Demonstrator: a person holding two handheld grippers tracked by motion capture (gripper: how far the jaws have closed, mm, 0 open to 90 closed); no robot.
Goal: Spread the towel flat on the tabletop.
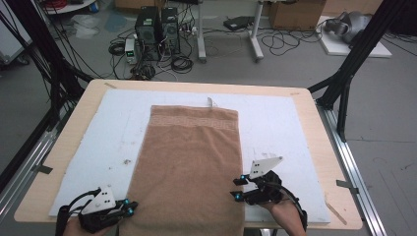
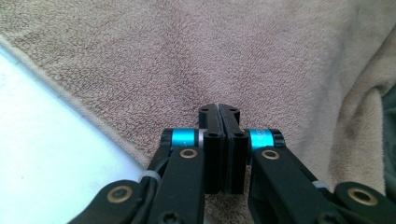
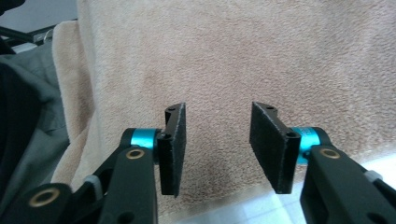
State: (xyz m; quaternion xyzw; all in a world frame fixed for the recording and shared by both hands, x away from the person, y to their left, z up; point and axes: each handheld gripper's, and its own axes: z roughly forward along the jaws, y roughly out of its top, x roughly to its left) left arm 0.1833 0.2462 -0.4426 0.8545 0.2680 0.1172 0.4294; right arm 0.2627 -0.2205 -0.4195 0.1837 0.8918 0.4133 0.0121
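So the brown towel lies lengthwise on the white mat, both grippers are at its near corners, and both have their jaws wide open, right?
Not quite. The left gripper has its jaws shut together over the towel, with no cloth visibly pinched, as the left gripper view shows. Just the right gripper is open, over the towel's edge. The towel does lie lengthwise on the white mat, with a gripper at each near corner.
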